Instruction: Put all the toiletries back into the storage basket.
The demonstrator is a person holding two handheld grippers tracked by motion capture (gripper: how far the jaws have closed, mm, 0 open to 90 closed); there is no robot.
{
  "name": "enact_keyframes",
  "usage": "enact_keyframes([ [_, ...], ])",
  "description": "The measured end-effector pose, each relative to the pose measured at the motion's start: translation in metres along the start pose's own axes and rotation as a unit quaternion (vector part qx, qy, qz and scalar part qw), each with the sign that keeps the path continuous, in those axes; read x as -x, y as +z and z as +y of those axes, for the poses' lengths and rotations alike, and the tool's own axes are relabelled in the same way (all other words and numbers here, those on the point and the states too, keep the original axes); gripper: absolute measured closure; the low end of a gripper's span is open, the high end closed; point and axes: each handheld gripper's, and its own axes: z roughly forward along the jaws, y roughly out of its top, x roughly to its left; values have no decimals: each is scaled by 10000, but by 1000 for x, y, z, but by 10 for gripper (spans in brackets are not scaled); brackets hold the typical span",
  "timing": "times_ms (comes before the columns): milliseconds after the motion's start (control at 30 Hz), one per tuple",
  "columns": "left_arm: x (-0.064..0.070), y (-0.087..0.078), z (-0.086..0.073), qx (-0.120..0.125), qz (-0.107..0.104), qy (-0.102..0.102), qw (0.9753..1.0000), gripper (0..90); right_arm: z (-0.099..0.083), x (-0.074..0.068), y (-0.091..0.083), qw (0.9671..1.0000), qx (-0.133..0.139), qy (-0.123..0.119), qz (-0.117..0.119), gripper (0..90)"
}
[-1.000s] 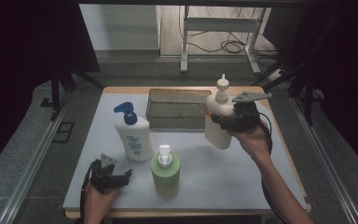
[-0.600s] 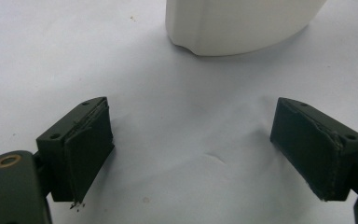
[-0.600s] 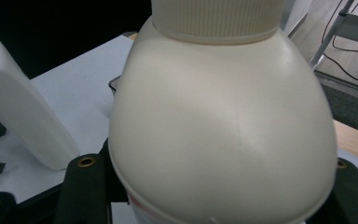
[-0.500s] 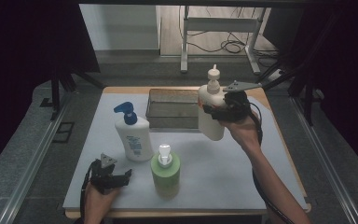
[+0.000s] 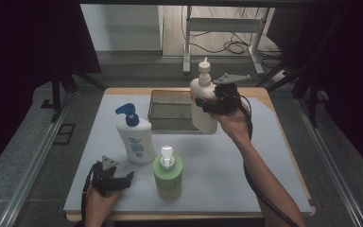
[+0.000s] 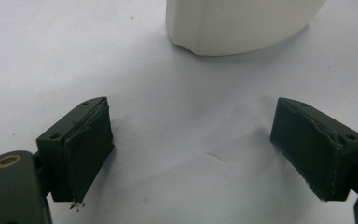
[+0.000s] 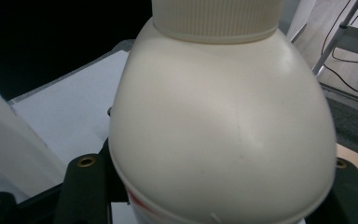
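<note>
A: Near edge first. Left hand-held gripper (image 5: 123, 178) rests on the bench (image 5: 227, 165), jaws spread wide, nothing between them, just in front of the white lotion bottle with the blue pump (image 5: 134, 135). Its own view shows that bottle's base (image 6: 240, 23) a little ahead of the jaws, not touching.

B: Green pump bottle (image 5: 167, 171)?

A: Right of the white lotion bottle, close beside it, upright, untouched.

B: Farther back?

A: Right hand-held gripper (image 5: 207, 102) is clamped on the cream pump bottle (image 5: 203, 101), jaws on its upper body just under the shoulder. Bottle upright, held over the right end of the wire basket (image 5: 170, 109). Can't tell if its base clears the rim.

B: Step in hand?

A: My read: the cream bottle goes into the basket. Keep it vertical, keep the squeeze steady since the wall looks smooth and rounded (image 7: 223, 126), centre it over the basket floor, lower until the base seats, then release. Don't catch the rim.

B: Risk?

A: Slipping in the jaws, or tipping on the mesh.
</note>
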Motion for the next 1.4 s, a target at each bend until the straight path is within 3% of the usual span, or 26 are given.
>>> enact_keyframes([
  [1400,0,0,0,-2,-12,-15,10000,123,44,-12,86,9999,113,-81,19,397],
])
